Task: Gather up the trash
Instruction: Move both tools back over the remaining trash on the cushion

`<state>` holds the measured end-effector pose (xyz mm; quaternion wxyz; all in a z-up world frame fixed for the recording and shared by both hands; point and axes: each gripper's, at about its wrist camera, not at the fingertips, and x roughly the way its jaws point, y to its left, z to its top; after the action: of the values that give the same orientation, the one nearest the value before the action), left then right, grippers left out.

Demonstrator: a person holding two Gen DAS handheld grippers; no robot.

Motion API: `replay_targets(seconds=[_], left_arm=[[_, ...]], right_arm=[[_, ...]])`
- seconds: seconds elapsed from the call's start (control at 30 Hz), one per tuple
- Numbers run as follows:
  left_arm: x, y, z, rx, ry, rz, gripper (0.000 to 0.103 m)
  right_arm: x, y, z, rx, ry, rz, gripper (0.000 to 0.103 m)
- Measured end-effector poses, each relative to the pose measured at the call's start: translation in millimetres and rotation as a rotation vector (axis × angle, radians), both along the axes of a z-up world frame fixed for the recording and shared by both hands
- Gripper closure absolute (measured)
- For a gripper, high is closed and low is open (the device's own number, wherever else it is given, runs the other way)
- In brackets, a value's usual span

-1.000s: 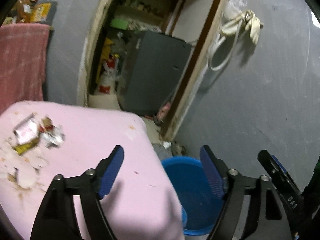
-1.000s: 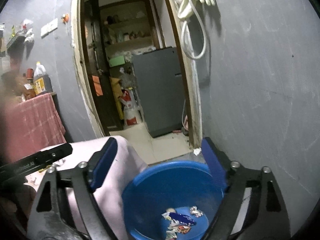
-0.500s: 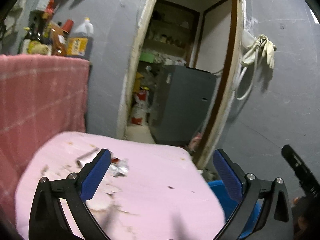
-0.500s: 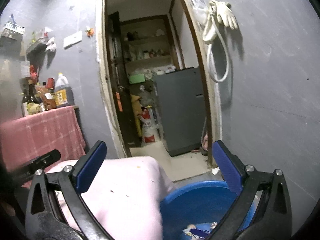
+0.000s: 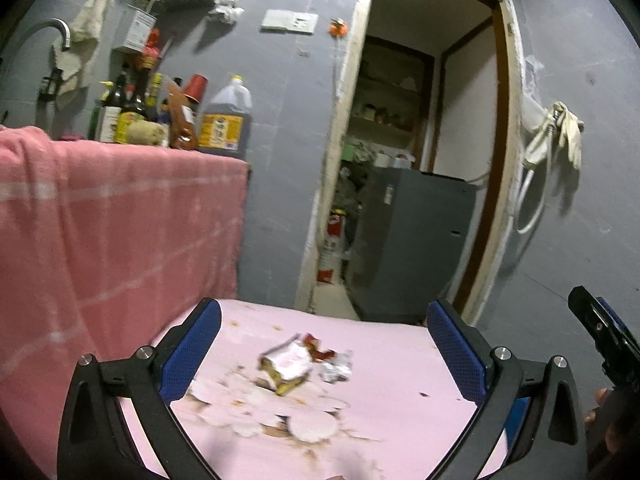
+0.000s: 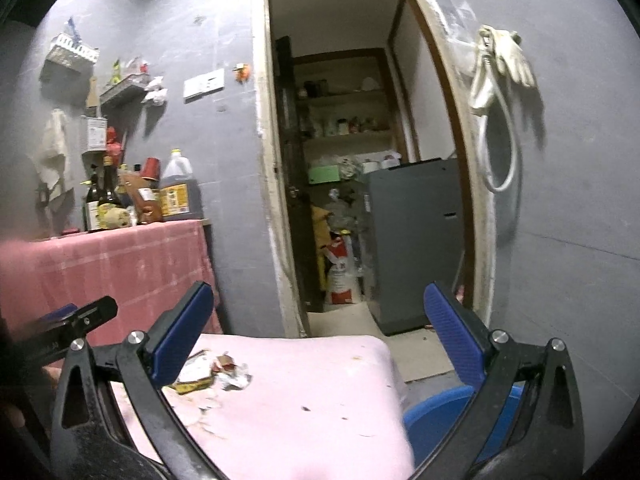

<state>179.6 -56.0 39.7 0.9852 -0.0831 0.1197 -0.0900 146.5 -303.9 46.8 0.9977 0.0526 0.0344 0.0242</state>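
While both the left gripper (image 5: pixel 324 354) and right gripper (image 6: pixel 316 334) gape empty, crumpled foil-and-paper wrappers (image 5: pixel 298 364) lie on the pink tabletop (image 5: pixel 400 364); a clumsy pinch could scatter them past the blue plastic basin (image 6: pixel 436 420).

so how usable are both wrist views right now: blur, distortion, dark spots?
Left wrist: wrappers on the pink table are smeared by motion blur; the doorframe bows from the fisheye. Right wrist: sharper, though the same wrappers sit partly behind a finger; pantry interior is dim, corners vignetted black.
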Motion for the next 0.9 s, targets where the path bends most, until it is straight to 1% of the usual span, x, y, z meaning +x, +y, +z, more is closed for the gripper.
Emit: replay_targets(seconds=[0.23, 0.43, 0.53, 0.67, 0.8, 0.9], left_arm=[[-8, 30, 1, 0.025, -0.036, 0.063, 0.002], [0, 51, -10, 0.032, -0.025, 0.101, 0.002], [11, 56, -20, 0.045, 0.011, 0.096, 0.002], [29, 62, -36, 0.06, 0.08, 0.071, 0.002], [42, 63, -50, 0.067, 0.117, 0.053, 0.002], [56, 60, -59, 0.087, 0.158, 0.038, 0.002]], right_arm=[[8, 37, 1, -0.031, -0.026, 0.066, 0.0], [26, 66, -9, -0.085, -0.001, 0.126, 0.0], [43, 75, -18, -0.109, 0.047, 0.163, 0.0], [67, 79, -33, -0.106, 0.124, 0.201, 0.0], [85, 80, -48, -0.103, 0.173, 0.209, 0.0], [97, 84, -57, -0.115, 0.208, 0.218, 0.0]])
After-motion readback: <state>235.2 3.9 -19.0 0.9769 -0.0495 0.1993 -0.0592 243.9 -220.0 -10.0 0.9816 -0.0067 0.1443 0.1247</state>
